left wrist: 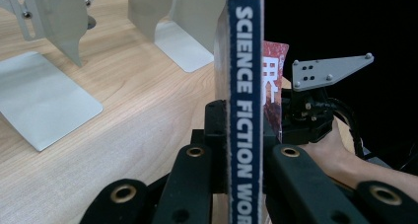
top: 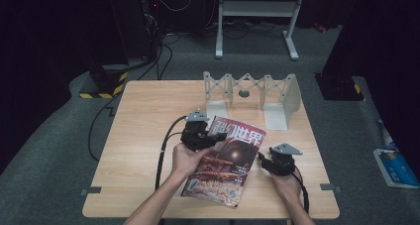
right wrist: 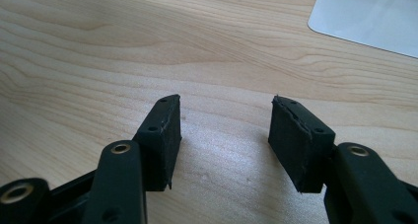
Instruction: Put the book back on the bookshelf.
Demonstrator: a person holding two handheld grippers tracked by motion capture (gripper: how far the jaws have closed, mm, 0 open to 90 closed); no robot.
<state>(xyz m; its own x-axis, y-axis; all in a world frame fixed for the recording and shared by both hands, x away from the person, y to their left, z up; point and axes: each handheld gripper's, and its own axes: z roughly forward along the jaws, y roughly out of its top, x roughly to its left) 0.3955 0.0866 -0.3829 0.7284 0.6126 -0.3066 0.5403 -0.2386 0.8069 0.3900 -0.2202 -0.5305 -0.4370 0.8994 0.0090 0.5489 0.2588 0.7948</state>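
Standing at the person's side of the worktop [top: 148, 111], I see the left gripper [top: 204, 136] clamped tight on the spine edge of a magazine [top: 225, 160], its jaws pressed against both sides of it. In the left gripper view the magazine's blue spine [left wrist: 245, 105], lettered SCIENCE FICTION, runs straight up between the two black jaws. From the high view the magazine has a red and dark cover with large white characters; its gripped edge looks raised, while its near end lies toward the front edge of the worktop.

The right gripper [top: 282, 161] sits just beside the magazine's right edge, apart from it. In the right gripper view [right wrist: 224, 135] its jaws stand well open with nothing between them but bare wood beneath.

Toward the far side of the worktop stands a pale metal book rack [top: 250, 93] with crossed struts and flat end plates, well apart from the magazine; one of its base plates [left wrist: 42, 98] lies flat on the wood.
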